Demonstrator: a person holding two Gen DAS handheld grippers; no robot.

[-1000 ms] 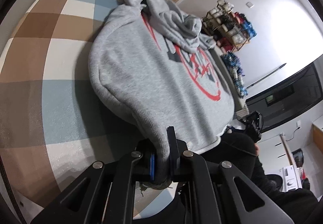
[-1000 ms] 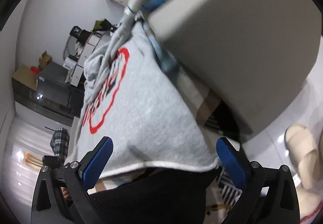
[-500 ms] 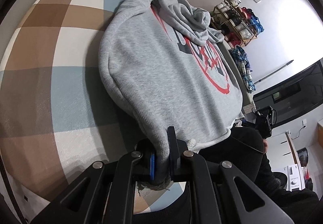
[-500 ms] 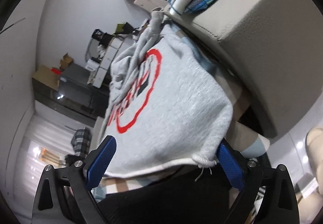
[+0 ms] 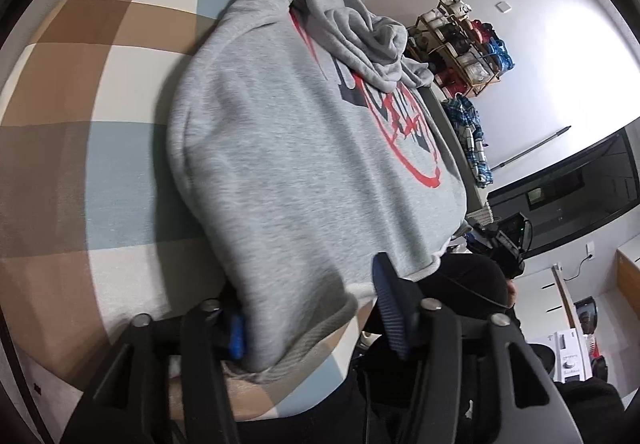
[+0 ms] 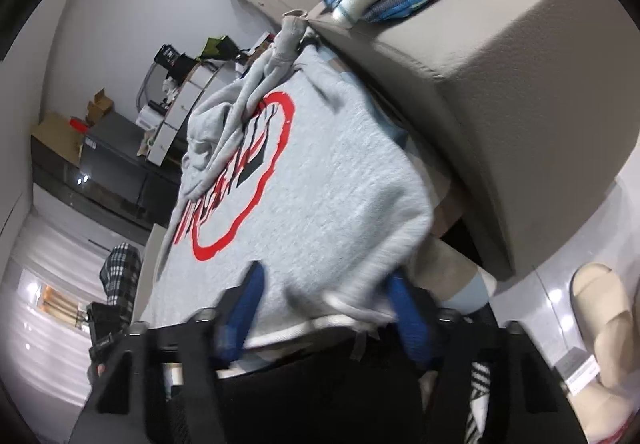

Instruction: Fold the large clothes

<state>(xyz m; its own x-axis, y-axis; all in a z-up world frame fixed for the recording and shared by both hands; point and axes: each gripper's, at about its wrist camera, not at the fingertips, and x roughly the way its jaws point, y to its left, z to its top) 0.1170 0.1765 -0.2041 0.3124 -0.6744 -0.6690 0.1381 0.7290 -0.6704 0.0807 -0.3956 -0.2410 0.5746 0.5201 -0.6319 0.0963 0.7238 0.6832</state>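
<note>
At lower left, the left gripper [image 5: 310, 312] has just been opening, its jaws released around the hem corner of the grey hooded sweatshirt with red print [image 5: 280, 147] on the checked bedcover [image 5: 100, 91]. The right gripper [image 6: 326, 318] has just been closing toward the opposite corner, apparently not yet clamped; probably a regrasp.

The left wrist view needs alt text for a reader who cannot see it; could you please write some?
A grey hooded sweatshirt with a red circular print lies on a brown, blue and white checked cover. Its near hem corner sits between the blue-padded fingers of the left gripper, whose jaws have just been opening.
</note>
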